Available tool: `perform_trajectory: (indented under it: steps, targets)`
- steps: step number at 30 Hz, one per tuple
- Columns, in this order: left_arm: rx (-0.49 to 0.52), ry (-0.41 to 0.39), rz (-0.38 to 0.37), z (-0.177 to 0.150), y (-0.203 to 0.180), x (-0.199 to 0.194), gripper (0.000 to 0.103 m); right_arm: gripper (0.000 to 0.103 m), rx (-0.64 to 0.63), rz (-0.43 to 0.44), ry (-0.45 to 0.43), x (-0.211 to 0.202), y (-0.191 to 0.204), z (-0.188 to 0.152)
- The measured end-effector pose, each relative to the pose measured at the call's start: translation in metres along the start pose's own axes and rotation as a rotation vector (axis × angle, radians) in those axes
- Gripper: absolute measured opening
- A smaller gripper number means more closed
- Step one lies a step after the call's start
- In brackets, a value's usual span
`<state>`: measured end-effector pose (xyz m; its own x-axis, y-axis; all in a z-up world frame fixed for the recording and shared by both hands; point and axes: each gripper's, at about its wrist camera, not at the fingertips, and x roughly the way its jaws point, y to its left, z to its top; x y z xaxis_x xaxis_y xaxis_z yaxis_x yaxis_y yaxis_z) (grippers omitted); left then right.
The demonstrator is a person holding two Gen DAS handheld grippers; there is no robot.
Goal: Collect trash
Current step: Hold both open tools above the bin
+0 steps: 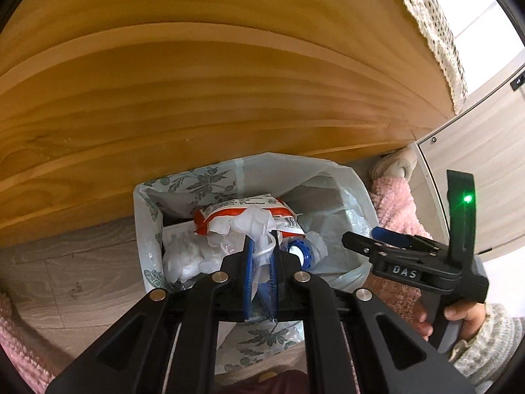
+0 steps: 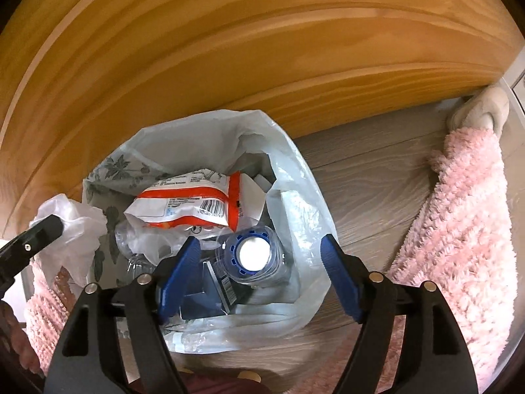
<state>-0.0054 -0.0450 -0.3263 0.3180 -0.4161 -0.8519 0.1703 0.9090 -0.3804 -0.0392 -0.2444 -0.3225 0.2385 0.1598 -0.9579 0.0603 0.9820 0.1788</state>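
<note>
I count one lined trash bag point(image 2: 292, 177), one red-and-white wrapper point(image 2: 183, 205), one clear bottle with a blue cap point(image 2: 252, 256), one crumpled white plastic piece point(image 1: 252, 226), two grippers, one pink rug point(image 2: 459, 203).

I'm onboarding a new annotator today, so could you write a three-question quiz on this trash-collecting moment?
1. True or false: the right gripper is clamped on the bottle.
2. What does the left gripper hold over the bag? A) a crumpled clear plastic wrapper B) a red-and-white snack packet C) a slipper
3. What lies on the floor to the right of the trash bag in the right wrist view?

Key:
1. False. Its fingers stand open above the blue-capped bottle.
2. A, the crumpled clear plastic wrapper.
3. A pink rug.
</note>
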Motion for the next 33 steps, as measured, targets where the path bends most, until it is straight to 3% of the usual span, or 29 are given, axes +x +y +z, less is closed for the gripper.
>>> perform_trajectory:
  steps: [3, 10, 12, 14, 18, 20, 26, 33]
  targets:
    - [0.011, -0.010, 0.004, 0.000, -0.002, 0.003, 0.006, 0.073, -0.015, -0.013, 0.004, 0.002, 0.005, -0.002]
    - [0.000, -0.005, 0.021, -0.001, 0.001, 0.010, 0.007, 0.087, -0.092, -0.038, -0.025, -0.002, 0.020, -0.004]
    - [-0.004, 0.003, 0.021, -0.002, 0.003, 0.009, 0.018, 0.090, -0.104, -0.047, -0.034, -0.003, 0.022, -0.005]
    - [-0.010, -0.002, 0.028, -0.003, 0.003, 0.007, 0.047, 0.090, -0.108, -0.050, -0.041, -0.005, 0.023, -0.005]
    - [-0.018, -0.009, 0.035, -0.004, 0.006, 0.002, 0.055, 0.090, -0.104, -0.056, -0.055, -0.012, 0.024, -0.006]
    - [-0.033, -0.007, 0.052, -0.004, 0.007, 0.001, 0.076, 0.090, -0.106, -0.057, -0.065, -0.015, 0.024, -0.006]
    - [-0.050, -0.057, 0.079, -0.006, 0.004, -0.014, 0.095, 0.090, -0.119, -0.057, -0.098, -0.029, 0.029, -0.007]
    - [-0.037, -0.073, 0.093, -0.006, -0.001, -0.031, 0.095, 0.090, -0.140, -0.062, -0.141, -0.044, 0.039, -0.008]
